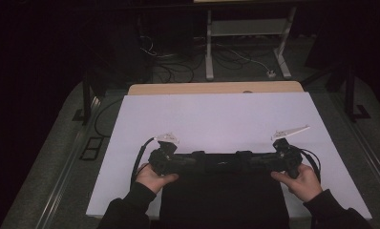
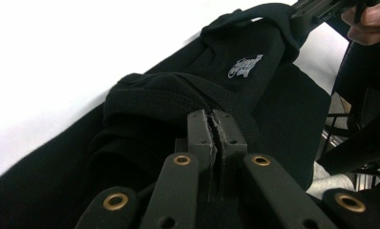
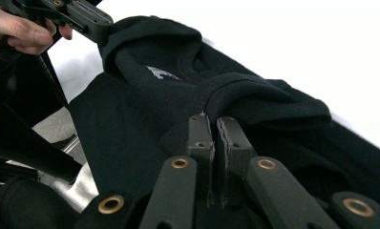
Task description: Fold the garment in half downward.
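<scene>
A black garment point(image 1: 224, 200) lies at the near edge of the white board point(image 1: 216, 119), its lower part hanging over the front. Both grippers face each other along its top edge. My left gripper point(image 1: 200, 162) is shut on a bunched fold of the cloth point(image 2: 154, 95), and its jaws point(image 2: 216, 125) stand pressed together. My right gripper point(image 1: 241, 161) is likewise shut on a ribbed fold point(image 3: 255, 95), its tips point(image 3: 212, 125) pinching the fabric. A small white logo point(image 2: 245, 66) sits on the cloth between the two grips, and it is the same logo point(image 3: 162, 72) in the right gripper view.
The white board rests on a wooden table point(image 1: 216, 88). Beyond it, on the dark floor, are cables point(image 1: 178, 67) and a white metal frame point(image 1: 248, 28). Dark stands point(image 1: 85, 100) flank the table on both sides.
</scene>
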Available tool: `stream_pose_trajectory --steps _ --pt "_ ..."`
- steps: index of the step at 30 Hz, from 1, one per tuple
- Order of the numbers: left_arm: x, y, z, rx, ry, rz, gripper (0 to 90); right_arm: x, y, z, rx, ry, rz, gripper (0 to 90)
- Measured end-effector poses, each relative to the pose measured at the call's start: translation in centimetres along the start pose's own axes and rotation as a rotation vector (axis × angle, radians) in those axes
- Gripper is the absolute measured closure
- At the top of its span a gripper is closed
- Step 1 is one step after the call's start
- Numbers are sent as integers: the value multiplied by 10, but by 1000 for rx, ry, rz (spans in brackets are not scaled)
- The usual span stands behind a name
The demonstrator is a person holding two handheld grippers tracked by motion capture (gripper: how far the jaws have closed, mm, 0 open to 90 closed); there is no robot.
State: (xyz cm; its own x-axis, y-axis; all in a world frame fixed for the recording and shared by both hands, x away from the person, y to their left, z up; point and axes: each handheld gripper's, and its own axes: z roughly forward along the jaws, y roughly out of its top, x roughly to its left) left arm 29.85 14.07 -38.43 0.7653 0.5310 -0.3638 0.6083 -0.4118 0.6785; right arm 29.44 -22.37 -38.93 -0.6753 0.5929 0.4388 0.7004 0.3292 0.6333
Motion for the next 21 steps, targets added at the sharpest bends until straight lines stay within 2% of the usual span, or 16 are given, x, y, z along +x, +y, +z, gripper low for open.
stream_pose_trajectory --steps 11,15,21 --pt "-6 -11 4 43 -17 8 860 5 -14 5 41 16 1 840" --pt "-6 -18 6 75 -23 10 860 5 -19 8 61 19 7 840" --pt "-8 -23 8 87 -31 11 858 7 -26 12 87 27 7 838"
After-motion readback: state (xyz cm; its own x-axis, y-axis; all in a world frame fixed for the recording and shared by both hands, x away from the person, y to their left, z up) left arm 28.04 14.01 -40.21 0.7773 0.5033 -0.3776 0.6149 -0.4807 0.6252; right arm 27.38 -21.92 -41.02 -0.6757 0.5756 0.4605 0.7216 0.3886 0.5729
